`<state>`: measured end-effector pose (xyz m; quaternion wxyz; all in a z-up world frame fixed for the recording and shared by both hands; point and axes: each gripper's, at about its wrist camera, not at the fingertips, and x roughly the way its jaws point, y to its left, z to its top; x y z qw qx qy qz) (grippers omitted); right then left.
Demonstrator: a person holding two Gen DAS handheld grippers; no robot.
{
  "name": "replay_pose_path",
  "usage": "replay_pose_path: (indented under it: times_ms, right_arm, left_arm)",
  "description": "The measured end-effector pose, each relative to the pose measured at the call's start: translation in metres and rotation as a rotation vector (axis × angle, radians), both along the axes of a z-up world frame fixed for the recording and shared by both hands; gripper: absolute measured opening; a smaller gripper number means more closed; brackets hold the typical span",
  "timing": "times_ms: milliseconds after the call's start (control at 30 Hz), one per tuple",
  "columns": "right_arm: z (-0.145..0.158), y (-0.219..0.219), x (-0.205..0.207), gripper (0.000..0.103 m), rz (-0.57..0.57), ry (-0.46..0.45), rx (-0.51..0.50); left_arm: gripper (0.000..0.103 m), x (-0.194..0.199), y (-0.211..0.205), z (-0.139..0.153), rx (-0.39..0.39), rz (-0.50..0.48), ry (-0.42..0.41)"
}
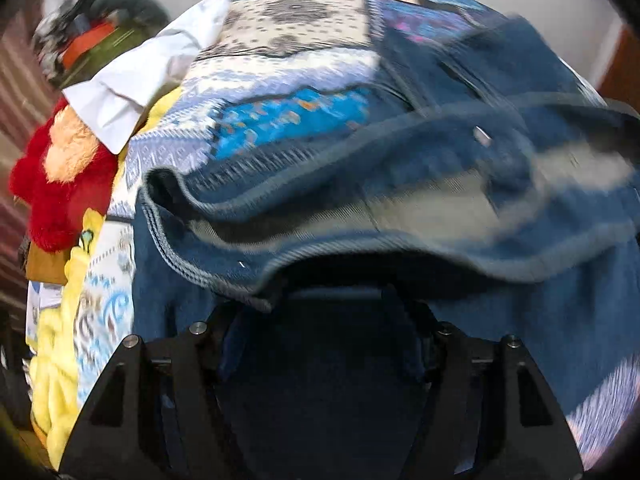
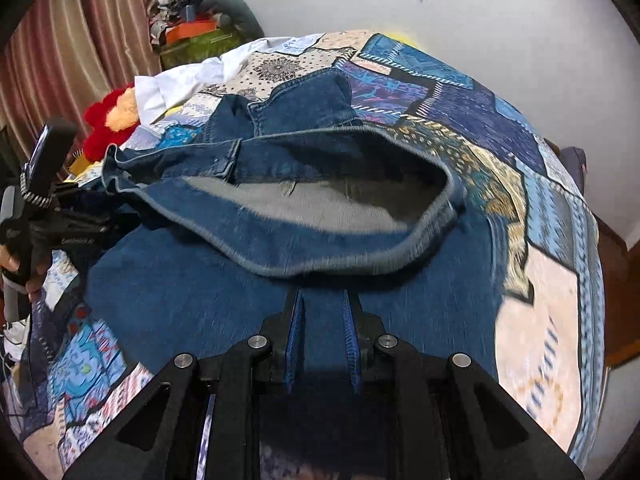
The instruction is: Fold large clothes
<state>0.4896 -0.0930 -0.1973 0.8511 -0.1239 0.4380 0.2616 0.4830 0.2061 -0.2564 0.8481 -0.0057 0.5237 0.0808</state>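
A pair of blue denim jeans (image 2: 280, 240) lies on a bed with a patchwork bedspread (image 2: 540, 184), its open waistband facing me and its grey lining showing. My right gripper (image 2: 323, 304) sits low over the denim with its fingers (image 2: 294, 320) a little apart and cloth between them. My left gripper (image 1: 332, 292) has denim (image 1: 400, 168) draped over its tips, which are hidden. The left gripper's body also shows at the left edge of the right wrist view (image 2: 60, 216), at the waistband's left end.
A white cloth (image 2: 188, 80), a red and orange plush toy (image 2: 112, 116) and yellow fabric (image 1: 56, 360) lie at the bed's left side. A pile of clothes and boxes (image 2: 192, 12) stands by the curtain (image 2: 72, 52). A wall is behind the bed.
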Motion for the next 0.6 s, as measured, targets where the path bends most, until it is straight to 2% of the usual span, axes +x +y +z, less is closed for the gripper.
replay_pose_path:
  times_ms: [133, 300, 333, 400, 500, 600]
  right_arm:
    - [0.007, 0.01, 0.033, 0.016, -0.013, -0.013, 0.02]
    - [0.022, 0.01, 0.078, 0.016, -0.122, -0.051, 0.092]
    - [0.021, 0.009, 0.088, 0.016, -0.15, -0.044, 0.091]
    - [0.017, 0.006, 0.101, 0.016, -0.174, 0.002, 0.114]
    - [0.021, -0.002, 0.102, 0.016, -0.209, 0.029, 0.162]
    - [0.033, -0.008, 0.088, 0.016, -0.222, -0.015, 0.15]
  left_arm:
    - [0.064, 0.029, 0.025, 0.01, -0.005, 0.084, -0.024]
    - [0.067, 0.052, 0.05, 0.018, -0.014, 0.173, -0.06]
    - [0.074, 0.055, 0.054, 0.017, -0.001, 0.181, -0.058]
    - [0.075, 0.059, 0.057, 0.013, 0.046, 0.171, -0.034]
    - [0.075, 0.05, 0.062, 0.023, 0.002, 0.174, -0.051]
    - [0.075, 0.034, 0.063, 0.047, -0.006, 0.145, -0.11]
